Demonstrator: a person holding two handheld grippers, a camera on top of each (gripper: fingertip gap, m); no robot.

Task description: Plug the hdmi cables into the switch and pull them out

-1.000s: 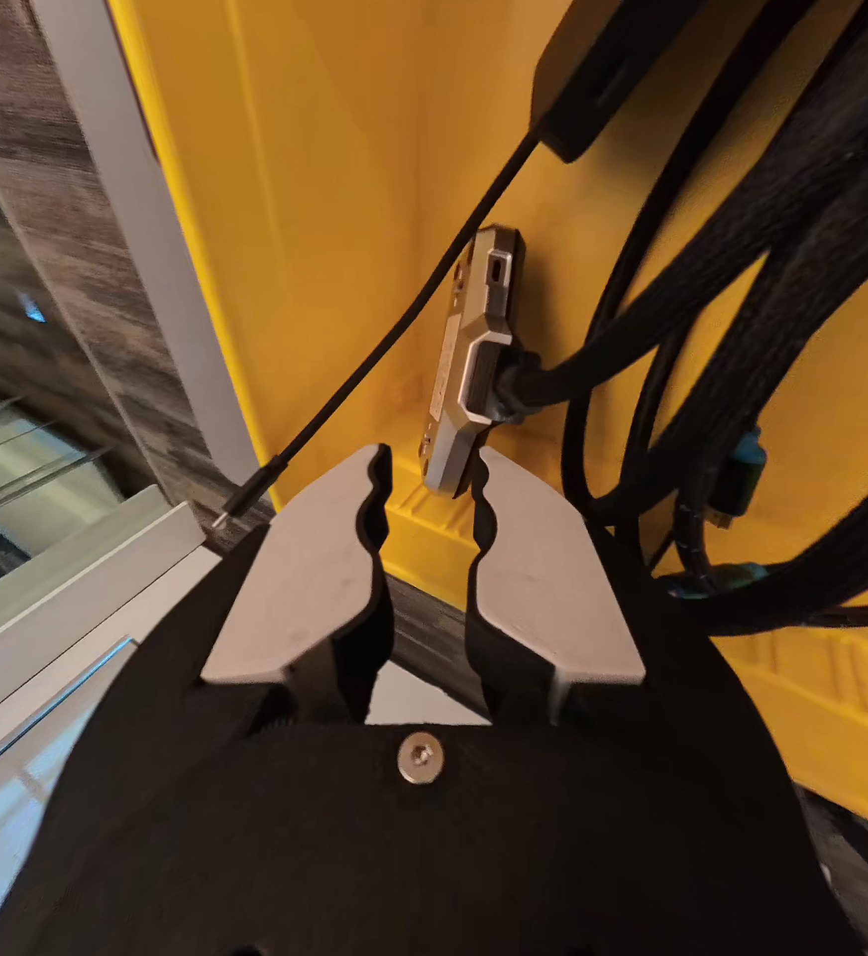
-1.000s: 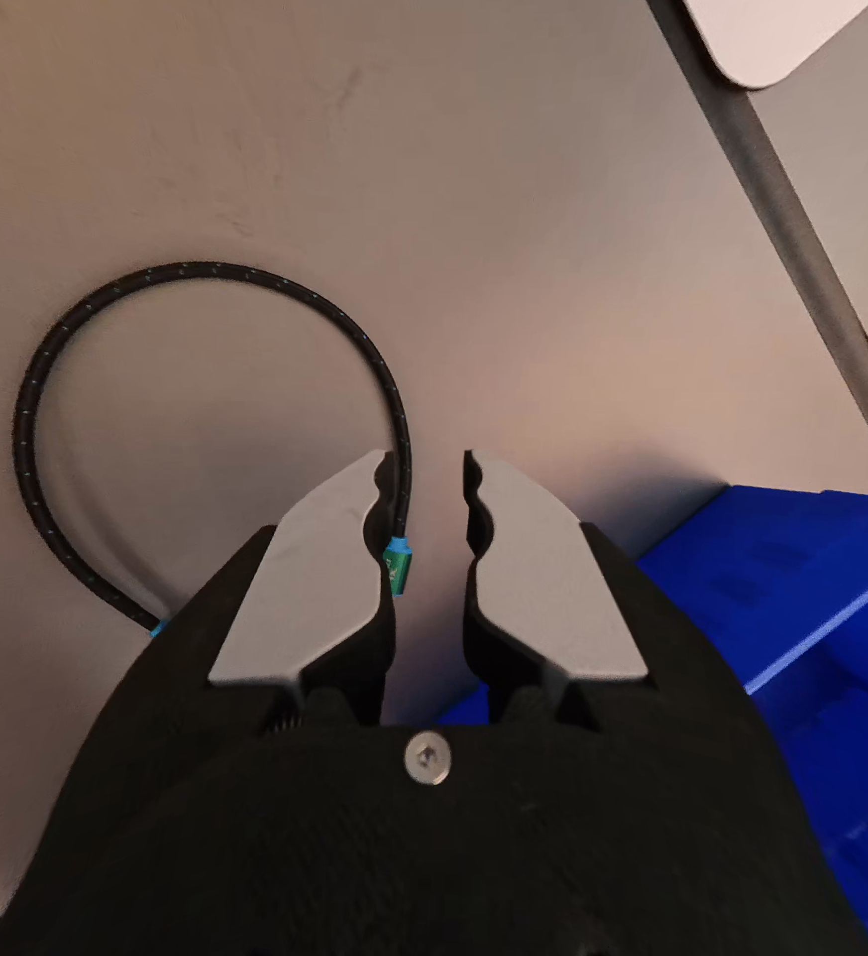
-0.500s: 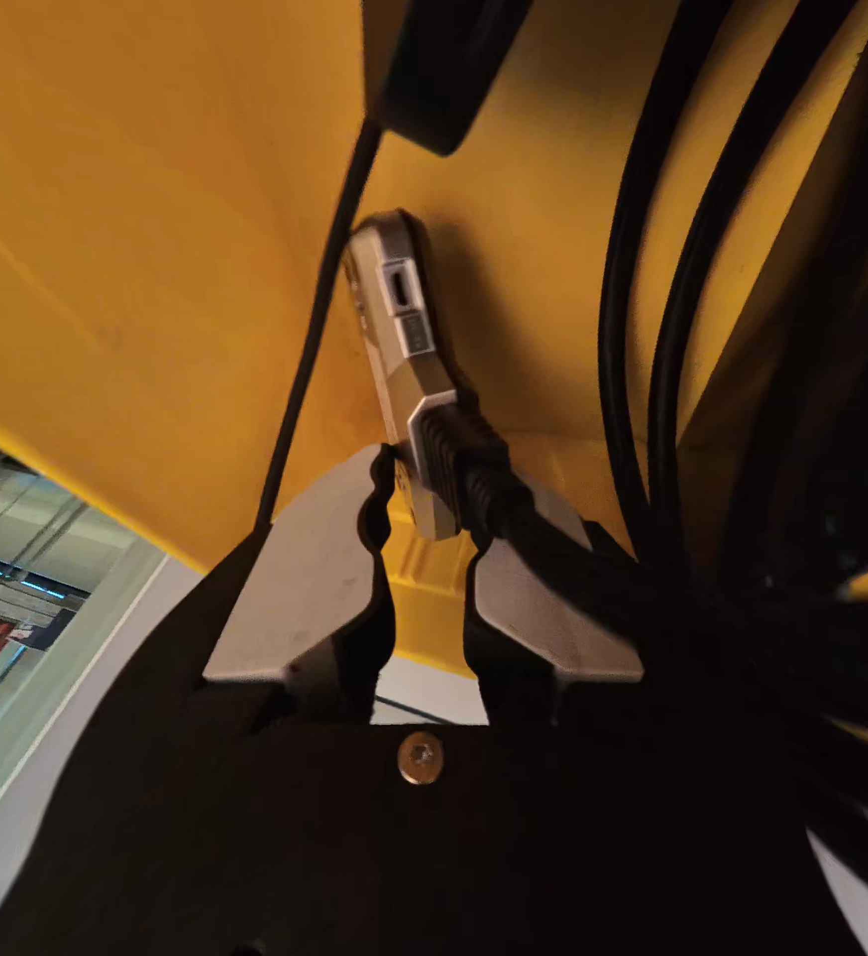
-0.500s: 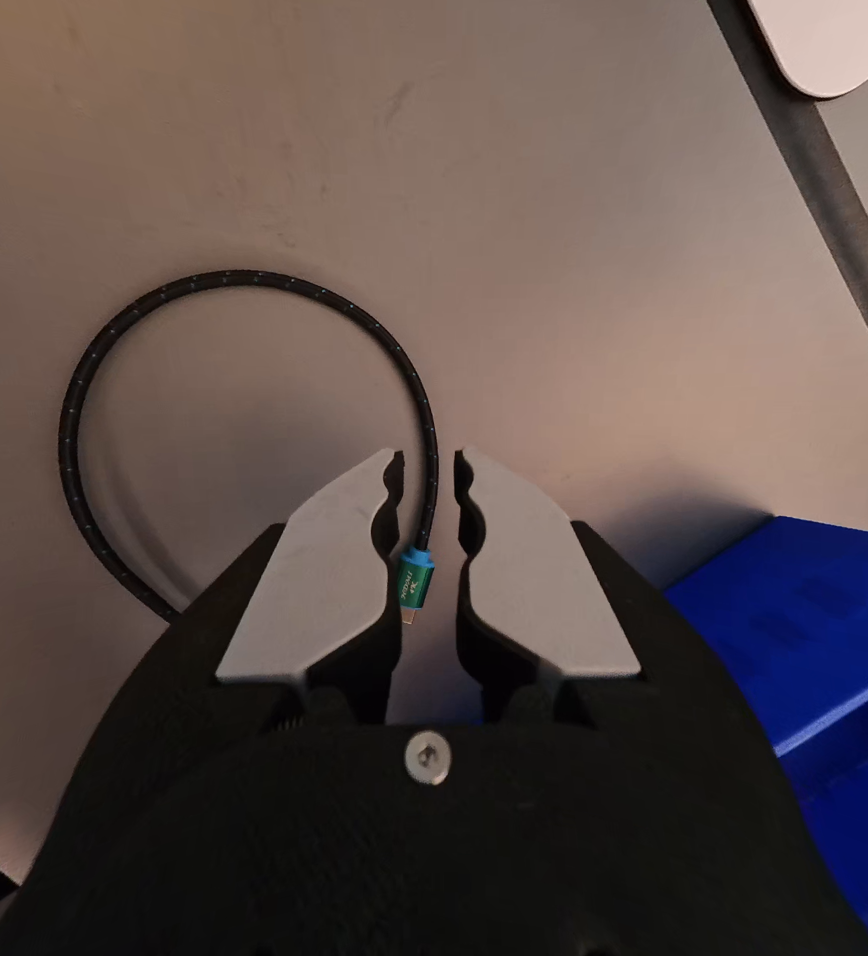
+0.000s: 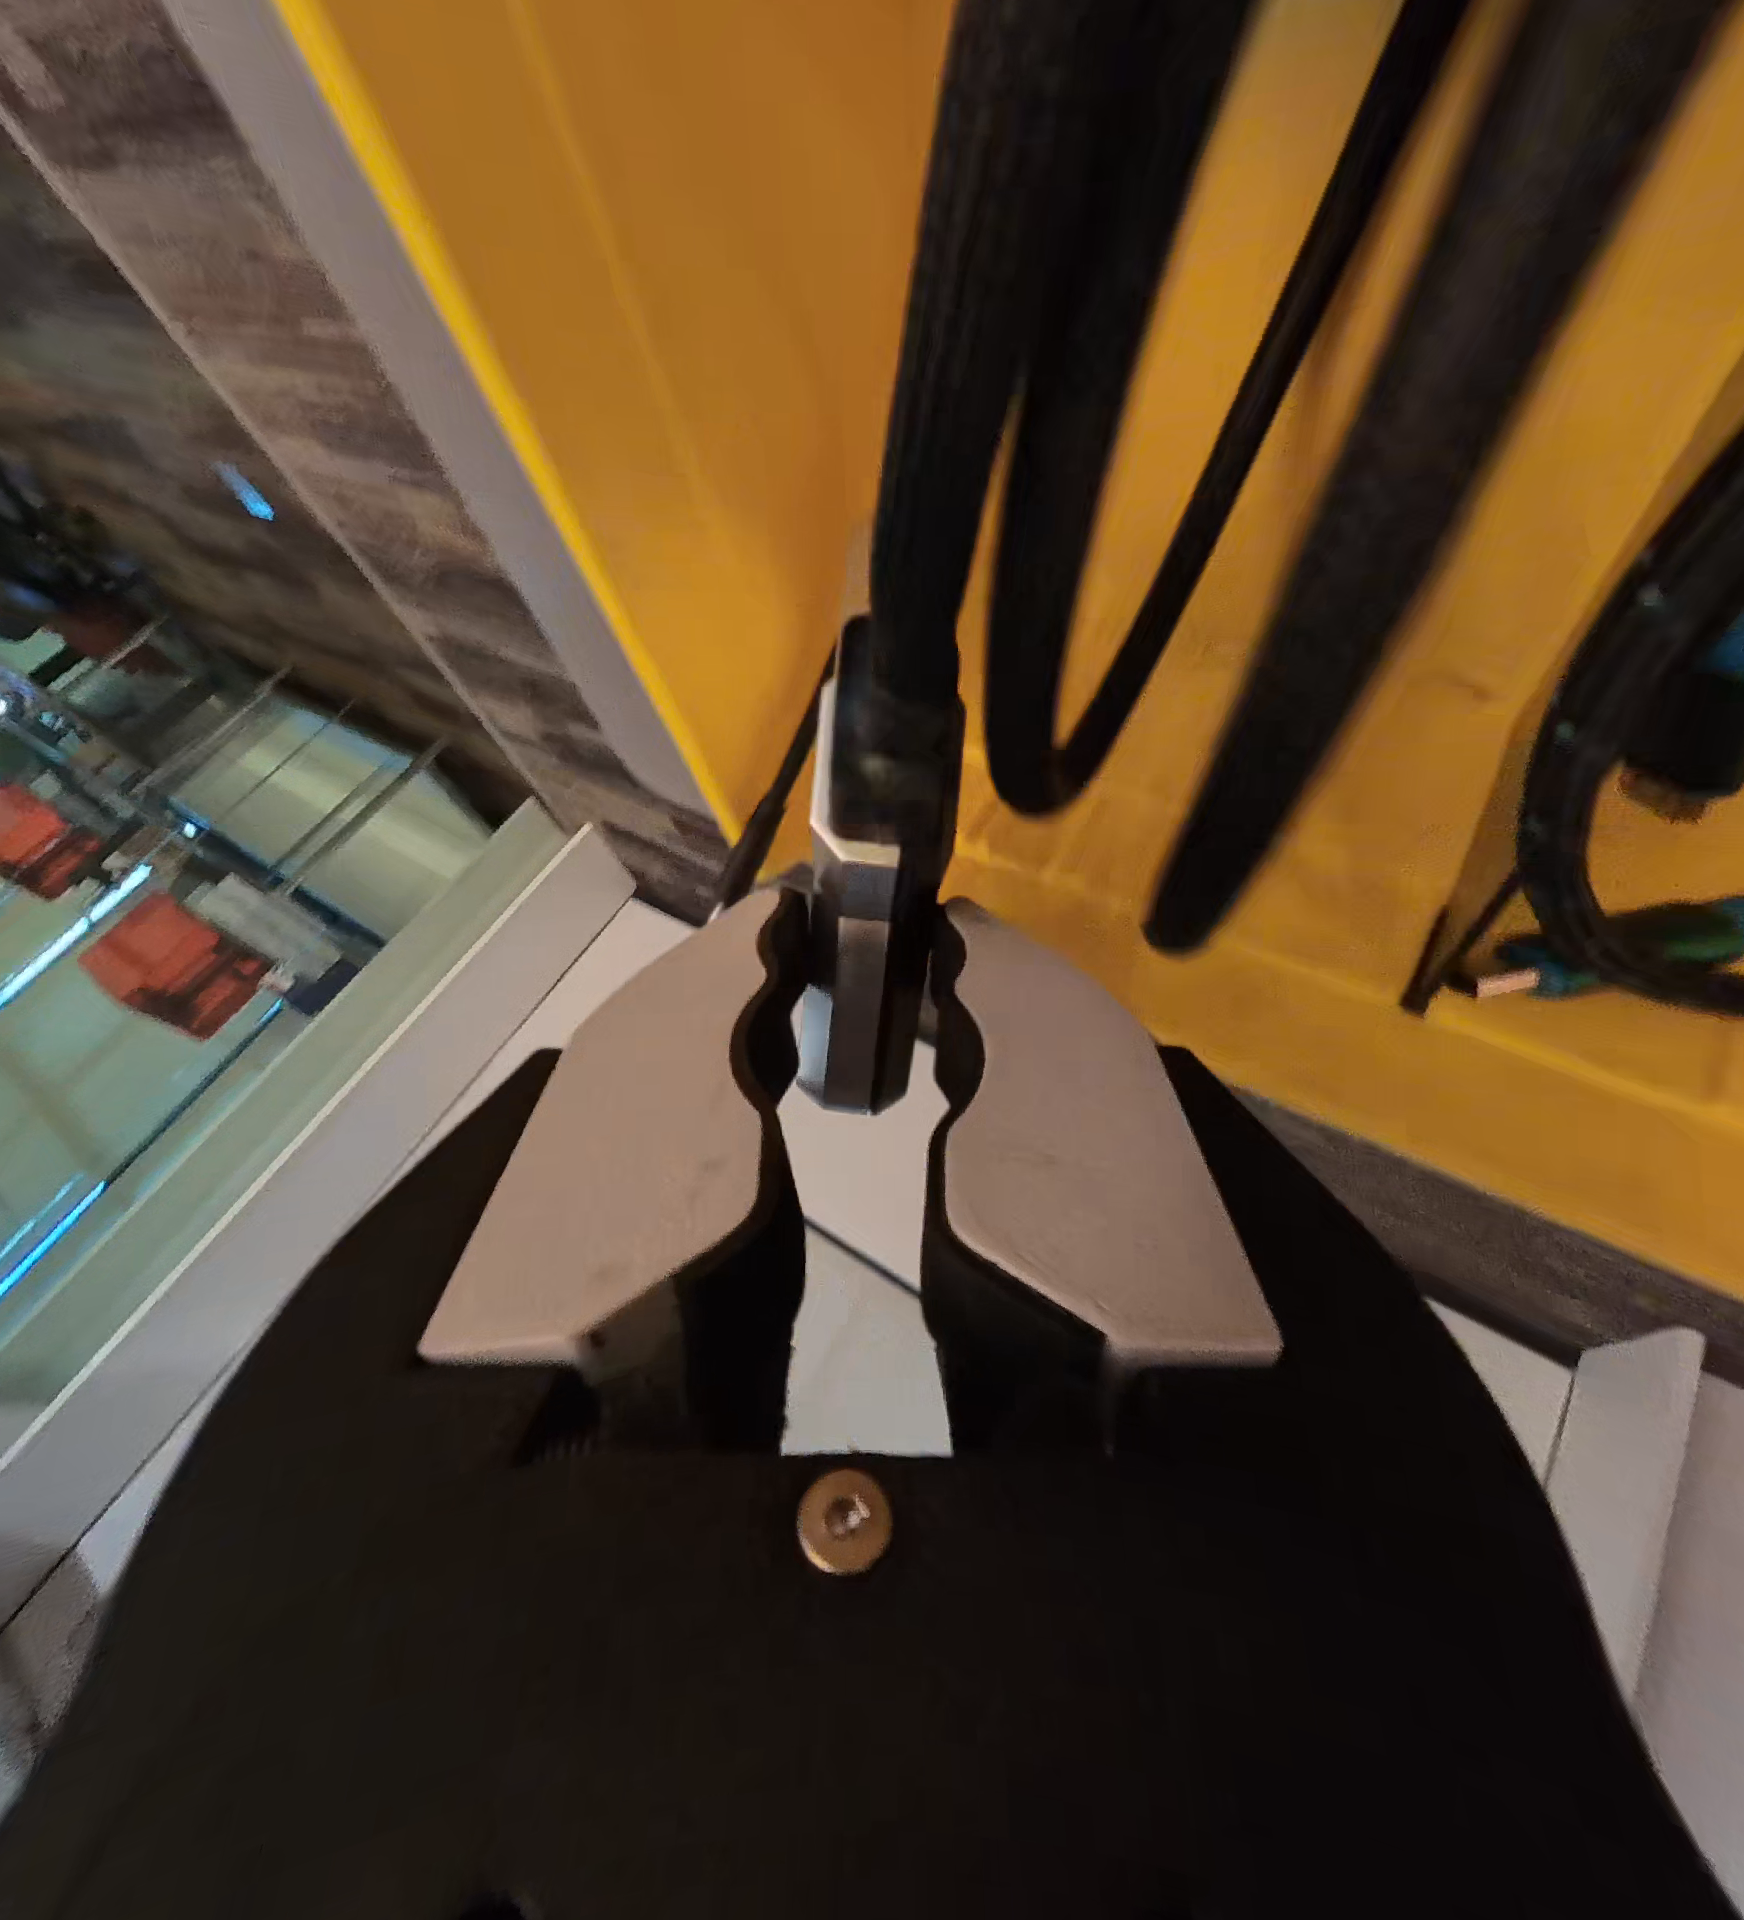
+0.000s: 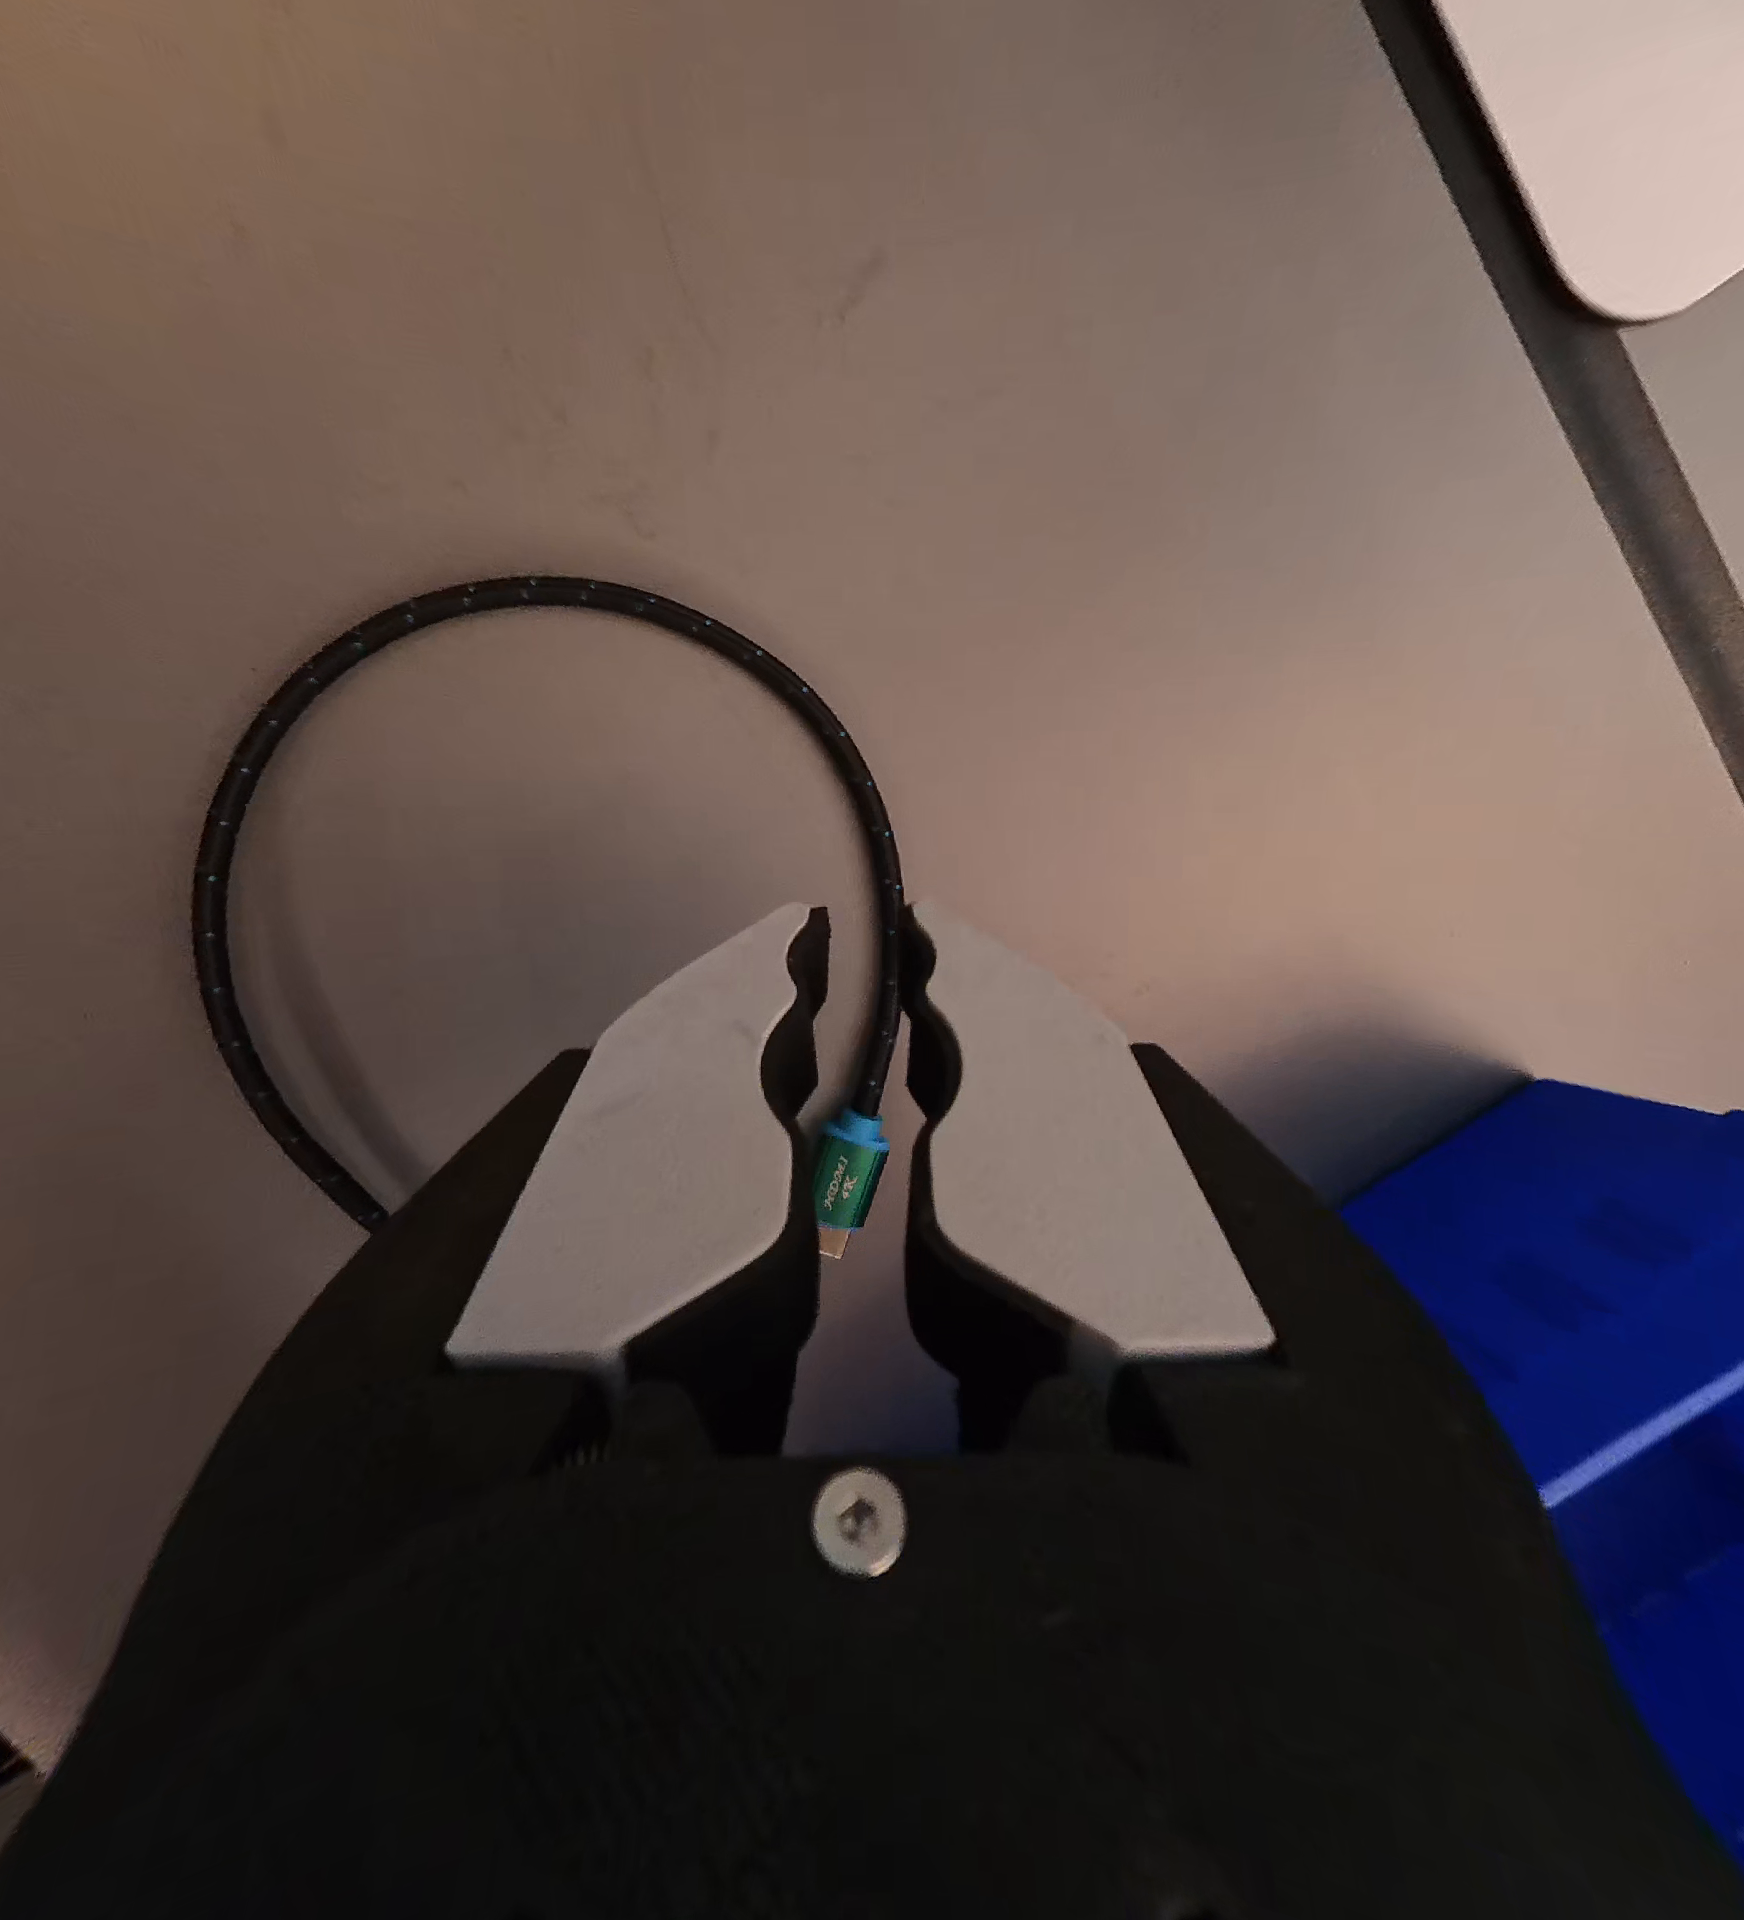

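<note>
Only the left wrist view shows the left tool point(image 5: 868, 914) clamping the grey metal switch point(image 5: 852, 997) at frame centre, a thick braided cable point(image 5: 935, 416) plugged in, before a yellow bin point(image 5: 702, 343). Only the right wrist view shows the right tool point(image 6: 863, 920) slightly parted around a thin braided cable's green plug point(image 6: 847, 1164), centre frame, over the smooth bench point(image 6: 1055, 416).

Two matching handheld grippers, black bodies with pale grey fingers

The left gripper point(image 5: 866, 920) and right gripper point(image 6: 863, 914) each have a broad matt black textured housing, one silver hex-socket screw at its centre, and two flat light-grey fingers point(image 6: 681, 1132) whose black inner edges are wavy, scalloped ridges.
</note>
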